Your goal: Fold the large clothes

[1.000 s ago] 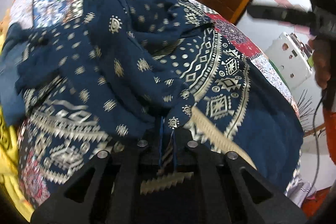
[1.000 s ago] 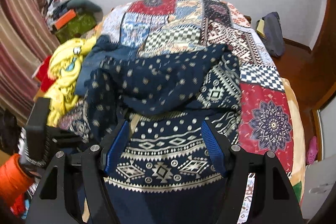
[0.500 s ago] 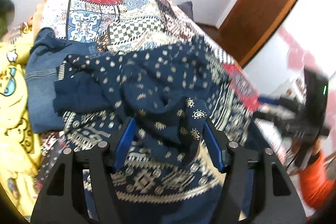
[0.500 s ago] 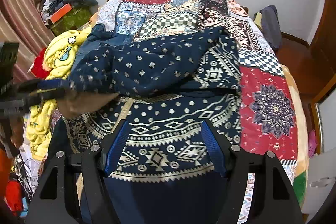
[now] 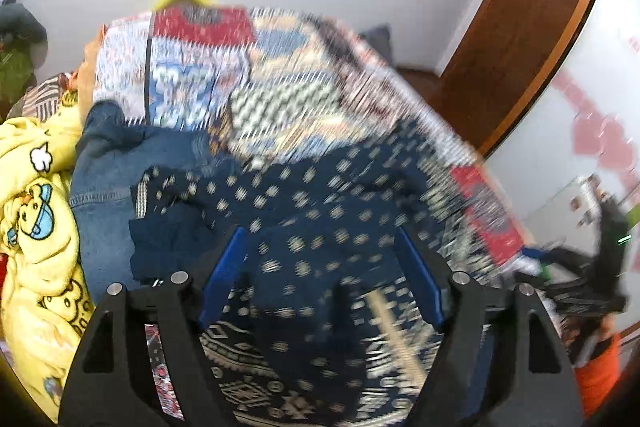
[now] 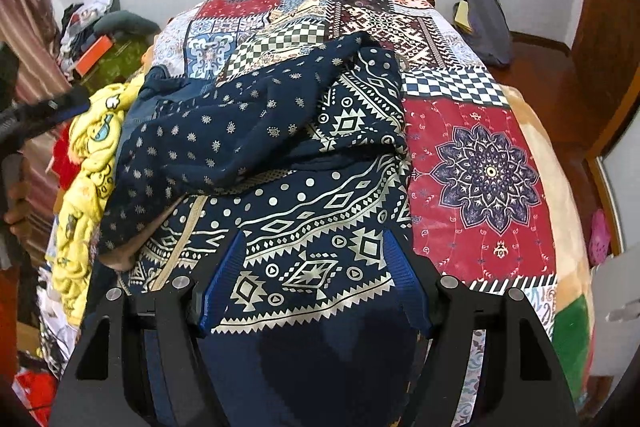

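A large navy garment with white geometric print (image 6: 320, 203) lies on the patchwork bed, its dotted upper part (image 6: 240, 123) folded over towards the left. It also shows, blurred, in the left wrist view (image 5: 320, 227). My left gripper (image 5: 320, 279) is open above the dotted part and holds nothing. My right gripper (image 6: 316, 279) is open above the garment's near printed edge and holds nothing. The left gripper appears at the left edge of the right wrist view (image 6: 40, 111).
A patchwork bedspread (image 6: 480, 163) covers the bed. A yellow cartoon-print cloth (image 5: 36, 219) and blue jeans (image 5: 104, 195) lie left of the garment. A wooden door (image 5: 520, 39) stands at the right. Clutter (image 6: 100, 43) sits beyond the bed's left side. A dark bag (image 6: 484, 23) lies on the floor.
My left gripper let go of the garment's edge, opened and swung back left over the dotted part. My right gripper stayed open and drew back a little.
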Demonstrator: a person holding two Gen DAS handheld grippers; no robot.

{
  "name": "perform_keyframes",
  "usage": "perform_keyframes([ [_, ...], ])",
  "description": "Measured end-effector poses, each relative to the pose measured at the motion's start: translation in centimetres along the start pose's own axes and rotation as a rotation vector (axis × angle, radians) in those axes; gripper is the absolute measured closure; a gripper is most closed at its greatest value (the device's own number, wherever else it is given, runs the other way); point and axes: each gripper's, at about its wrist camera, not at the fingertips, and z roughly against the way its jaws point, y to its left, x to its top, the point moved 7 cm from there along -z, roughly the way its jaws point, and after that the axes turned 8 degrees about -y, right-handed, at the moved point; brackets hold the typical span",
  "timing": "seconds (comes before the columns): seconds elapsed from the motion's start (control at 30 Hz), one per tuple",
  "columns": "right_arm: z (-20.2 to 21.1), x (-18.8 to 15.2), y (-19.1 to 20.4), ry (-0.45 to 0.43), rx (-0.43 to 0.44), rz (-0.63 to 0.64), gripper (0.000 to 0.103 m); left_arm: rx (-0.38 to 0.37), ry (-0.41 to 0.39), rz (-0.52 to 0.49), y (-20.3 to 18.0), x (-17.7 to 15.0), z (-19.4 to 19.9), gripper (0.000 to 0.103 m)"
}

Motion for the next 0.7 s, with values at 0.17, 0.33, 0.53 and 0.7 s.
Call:
perform_keyframes([
  [0.17,-0.1,-0.4,0.3,0.005,0.012,-0.001,0.036,0.014,0.144,0.037,1.3,-3.6,-5.2,0.064],
  [0.33,0.2,-0.6,-0.2,0.008,-0.011,0.008,0.036,-0.048,0.109,0.012,-1.7,-3.7,-4.5,0.094],
  [0.53,1.3,-0.2,-1.2,-0.024,-0.011,-0.051,0.036,-0.266,0.071,-0.079,-10.8,-2.9,-1.5,0.095],
  [0.7,2.3,-0.1,-1.4,-0.044,0.006,-0.085,0.036,-0.311,0.175,-0.132,-15.7,-6.4,-3.9,0.094],
])
